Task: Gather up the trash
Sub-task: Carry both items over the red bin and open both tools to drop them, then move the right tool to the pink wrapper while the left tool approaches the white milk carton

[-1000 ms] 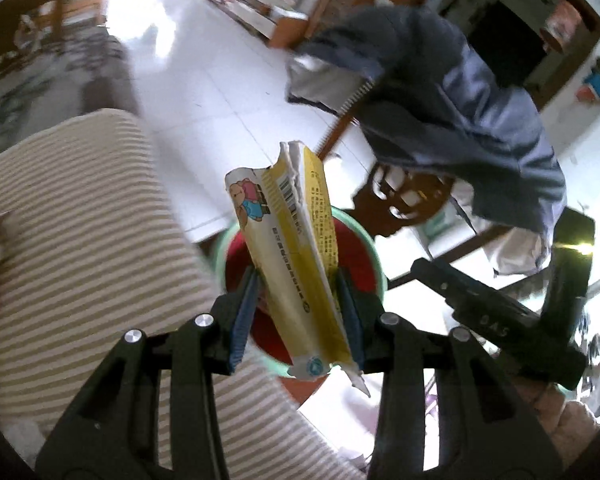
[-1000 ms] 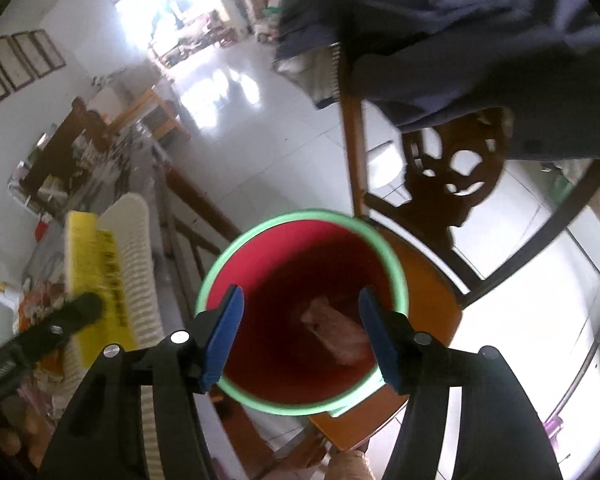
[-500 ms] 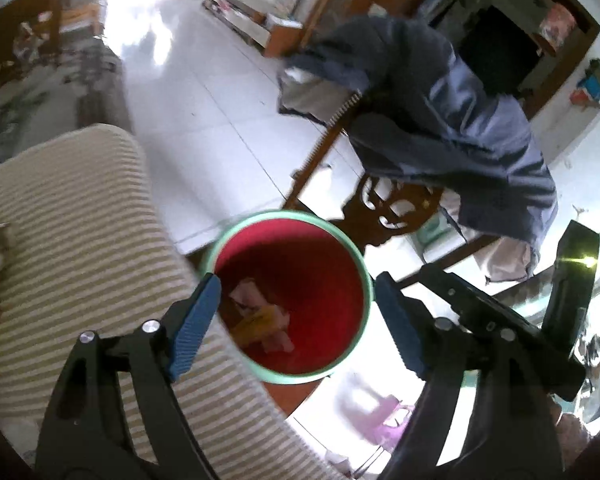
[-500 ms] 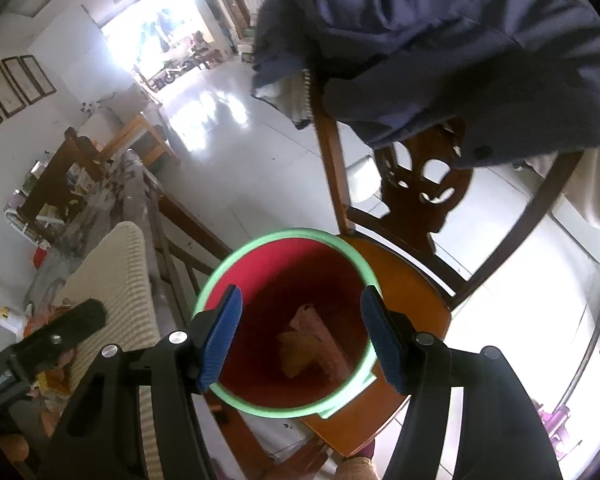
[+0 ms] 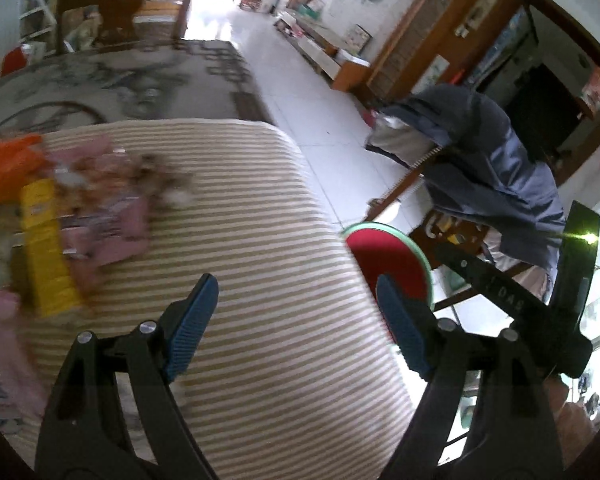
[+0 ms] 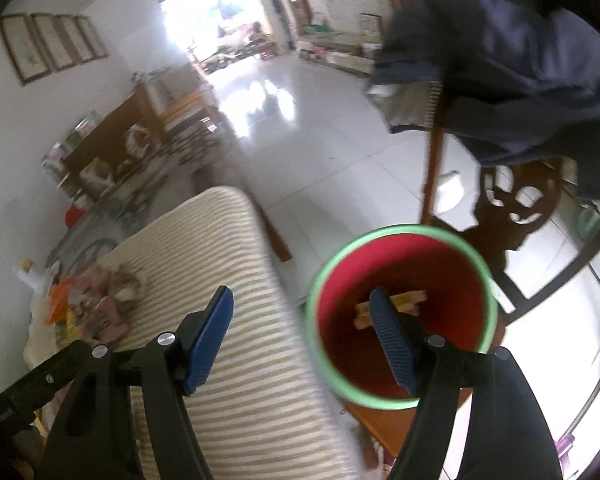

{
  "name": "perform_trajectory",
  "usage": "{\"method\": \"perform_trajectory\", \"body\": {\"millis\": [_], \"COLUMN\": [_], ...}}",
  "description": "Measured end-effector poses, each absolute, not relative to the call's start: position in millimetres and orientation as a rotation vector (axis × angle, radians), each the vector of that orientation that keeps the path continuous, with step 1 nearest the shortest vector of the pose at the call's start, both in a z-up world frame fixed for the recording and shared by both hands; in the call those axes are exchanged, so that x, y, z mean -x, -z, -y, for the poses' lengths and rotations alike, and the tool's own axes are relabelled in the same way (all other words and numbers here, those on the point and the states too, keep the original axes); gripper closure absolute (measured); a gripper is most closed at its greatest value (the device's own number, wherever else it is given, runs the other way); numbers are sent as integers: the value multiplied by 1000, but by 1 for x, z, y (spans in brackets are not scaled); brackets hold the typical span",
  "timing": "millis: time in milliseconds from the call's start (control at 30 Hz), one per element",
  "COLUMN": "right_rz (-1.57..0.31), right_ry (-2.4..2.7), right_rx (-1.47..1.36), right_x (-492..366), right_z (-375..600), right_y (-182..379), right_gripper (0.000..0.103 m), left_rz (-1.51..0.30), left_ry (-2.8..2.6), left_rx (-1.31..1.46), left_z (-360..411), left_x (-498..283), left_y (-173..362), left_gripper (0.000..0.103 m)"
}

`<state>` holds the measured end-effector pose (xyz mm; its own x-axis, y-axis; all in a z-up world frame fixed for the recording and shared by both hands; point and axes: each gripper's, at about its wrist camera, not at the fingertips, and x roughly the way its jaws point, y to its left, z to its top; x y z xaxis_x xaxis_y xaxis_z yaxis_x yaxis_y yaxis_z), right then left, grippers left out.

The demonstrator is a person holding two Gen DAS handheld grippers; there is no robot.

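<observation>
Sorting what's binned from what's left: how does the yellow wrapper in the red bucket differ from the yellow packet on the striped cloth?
The yellow wrapper lies crumpled at the bottom of the red bucket; the yellow packet lies flat and lengthwise on the striped cloth. The wrapper sits almost alone, the packet among pink and orange litter. Both are yellow, and neither is held.

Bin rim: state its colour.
Light green, around the red bin; clearest in the right wrist view.

Bin (image 6: pixel 404 376) red, green rim — cloth (image 5: pixel 284 240) beige-white striped.
</observation>
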<state>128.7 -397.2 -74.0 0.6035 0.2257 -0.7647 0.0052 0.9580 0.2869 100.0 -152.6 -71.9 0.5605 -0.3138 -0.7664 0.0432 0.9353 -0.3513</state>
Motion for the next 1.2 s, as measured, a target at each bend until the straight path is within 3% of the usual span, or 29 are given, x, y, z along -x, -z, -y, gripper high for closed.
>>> {"method": "perform_trajectory", "body": {"millis": [600, 1200], "right_rz": [-986, -1199], "right_ry": [-359, -644], "right_rx": [-145, -79], "right_x": [-93, -59], "right_z": [188, 80], "right_y": [89, 129], "right_gripper": [34, 29], "left_rz": [-962, -1003], "left_ry": [-65, -148], "left_rx": [400, 544], "left_z": [-75, -138], "left_x": [-13, 16], "left_y": [80, 102], "left_gripper": [24, 24]}}
